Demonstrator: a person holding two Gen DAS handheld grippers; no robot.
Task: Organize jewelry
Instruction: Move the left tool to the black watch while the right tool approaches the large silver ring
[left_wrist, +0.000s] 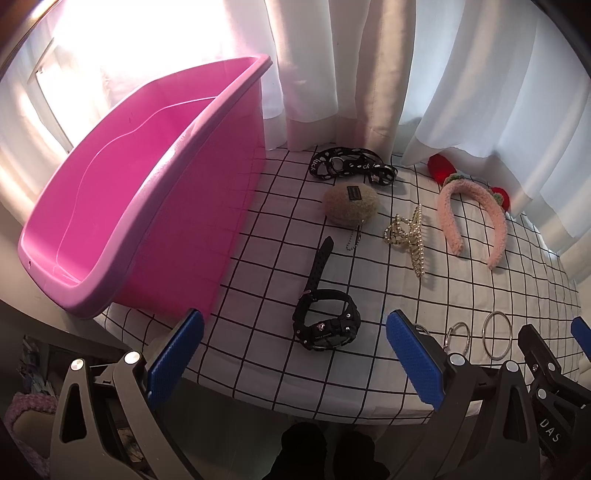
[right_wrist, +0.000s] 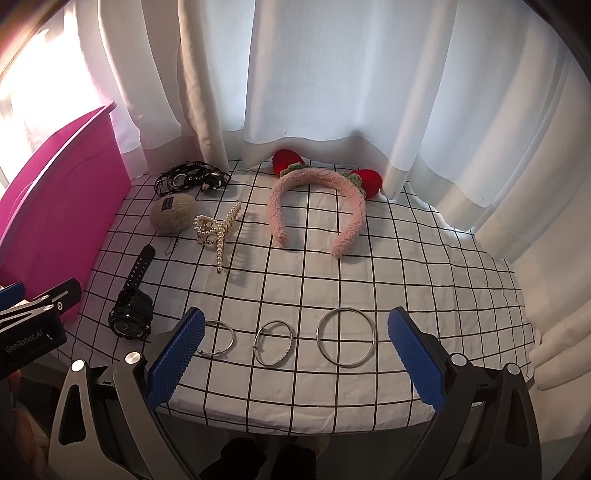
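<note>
Jewelry lies spread in loose rows across my table (right_wrist: 424, 258), which wears a white cloth with a black grid, and nothing is in the bin yet, so I judge the sorting has not begun. My right gripper (right_wrist: 295, 354) hangs at the near edge with its jaws spread wide and empty, and between the blue pads sit three silver bangles (right_wrist: 314, 341) side by side, each apart from the next; the rightmost is a plain closed hoop, the other two are thinner and look like clasped or open bands. My left gripper (left_wrist: 295, 354) is likewise released and empty, its jaws framing a black digital watch (left_wrist: 325, 325) that rests on its side with one strap stretched away from me. Beyond the watch lies a pearl claw hair clip (left_wrist: 406, 236), gold-toned, with a fuzzy tan pom keychain (left_wrist: 351, 208) just left of it. A pink fluffy headband (right_wrist: 317, 206) with red strawberry ears lies arch-away further back, and a black printed lanyard (left_wrist: 351, 168) is coiled near the curtain (right_wrist: 332, 92). The pink plastic bin (left_wrist: 122, 206) stands empty at the left, close to the watch, likely placed there for a short carry.
</note>
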